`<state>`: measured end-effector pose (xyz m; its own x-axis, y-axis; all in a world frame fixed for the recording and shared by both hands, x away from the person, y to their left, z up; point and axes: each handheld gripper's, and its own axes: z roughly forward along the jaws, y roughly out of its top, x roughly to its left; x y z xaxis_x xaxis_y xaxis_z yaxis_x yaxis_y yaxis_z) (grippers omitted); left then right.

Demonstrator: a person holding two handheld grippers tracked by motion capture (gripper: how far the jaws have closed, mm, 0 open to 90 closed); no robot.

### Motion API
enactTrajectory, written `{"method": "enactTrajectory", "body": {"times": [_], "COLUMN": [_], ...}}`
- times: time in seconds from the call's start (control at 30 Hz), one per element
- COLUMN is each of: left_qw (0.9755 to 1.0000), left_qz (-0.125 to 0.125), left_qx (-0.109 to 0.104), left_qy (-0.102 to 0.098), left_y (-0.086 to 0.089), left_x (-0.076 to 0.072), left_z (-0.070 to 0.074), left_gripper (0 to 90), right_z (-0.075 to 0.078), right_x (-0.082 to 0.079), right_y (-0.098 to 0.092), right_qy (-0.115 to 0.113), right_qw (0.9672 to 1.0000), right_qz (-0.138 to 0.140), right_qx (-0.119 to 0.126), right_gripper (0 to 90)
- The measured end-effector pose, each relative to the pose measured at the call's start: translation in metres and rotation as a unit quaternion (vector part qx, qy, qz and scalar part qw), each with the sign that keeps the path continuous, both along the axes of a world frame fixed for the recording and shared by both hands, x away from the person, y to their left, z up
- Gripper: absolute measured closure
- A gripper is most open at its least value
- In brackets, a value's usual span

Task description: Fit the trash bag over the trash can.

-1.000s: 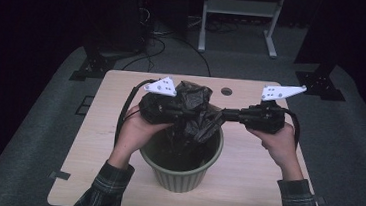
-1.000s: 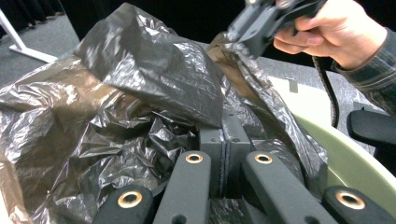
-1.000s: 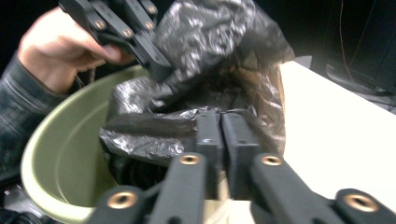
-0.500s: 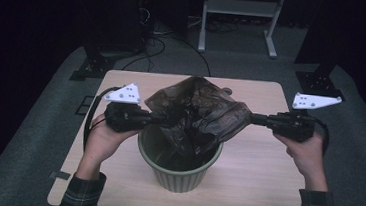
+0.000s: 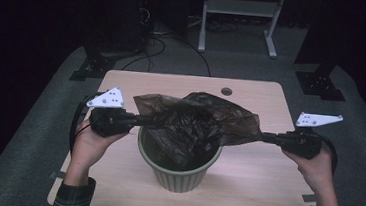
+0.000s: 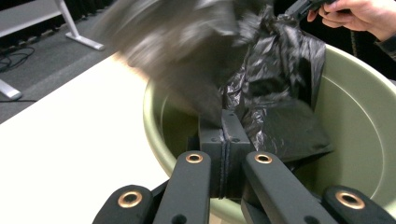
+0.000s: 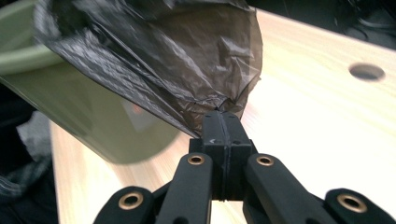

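Observation:
A green bin point(image 5: 179, 175) stands on the wooden table point(image 5: 255, 174) near its front. A black plastic bag point(image 5: 194, 121) is stretched wide above the bin's mouth, its lower part hanging inside. My left gripper point(image 5: 138, 120) is shut on the bag's left edge, and in the left gripper view the pads point(image 6: 226, 128) pinch the bag point(image 6: 275, 70) over the bin's rim point(image 6: 154, 135). My right gripper point(image 5: 264, 137) is shut on the bag's right edge; its own view has the jaws point(image 7: 222, 119) clamping a corner of the bag point(image 7: 187, 56), with the bin point(image 7: 93, 116) behind.
A round cable hole point(image 5: 226, 92) lies near the table's far edge. Beyond the table are a metal stand point(image 5: 238, 17), cables on the floor point(image 5: 166, 41) and black table feet point(image 5: 323, 85). The person's forearms reach in from the near edge.
Both grippers have moved apart, left one leftward and right one rightward and lower, pulling the bunched bag open and wide over the bin.

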<state>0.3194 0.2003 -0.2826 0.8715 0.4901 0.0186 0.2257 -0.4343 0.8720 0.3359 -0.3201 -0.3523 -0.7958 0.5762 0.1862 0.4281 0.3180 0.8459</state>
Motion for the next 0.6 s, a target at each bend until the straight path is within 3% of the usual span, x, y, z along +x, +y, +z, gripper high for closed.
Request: {"method": "enactTrajectory", "body": {"times": [0.07,0.13,0.17,0.33,0.6], "left_qw": [1.0000,1.0000,1.0000,0.9999,0.9999], "left_qz": [0.001,-0.001,-0.002,-0.008,-0.012], "left_qx": [0.001,0.004,0.005,0.007,0.009], "left_qy": [-0.001,0.000,-0.001,0.000,0.002], "left_y": [0.001,0.000,-0.001,-0.005,-0.006], "left_x": [0.000,0.000,0.000,0.000,0.001], "left_z": [0.000,0.000,-0.001,-0.001,-0.002], "left_gripper": [89.6,89.6,89.6,89.6,89.5], "right_z": [-0.003,0.001,0.001,0.024,0.056], "right_x": [0.000,-0.001,-0.001,-0.004,0.003], "right_y": [-0.003,-0.006,-0.006,-0.003,0.024], "right_qy": [0.005,-0.004,-0.004,-0.040,-0.083], "right_qw": [1.0000,0.9997,0.9997,0.9975,0.9937], "right_qz": [-0.001,0.002,0.002,0.010,0.034], "right_qx": [0.002,0.025,0.025,0.057,0.067], "right_gripper": [90.0,81.0,81.0,76.4,72.7]}}
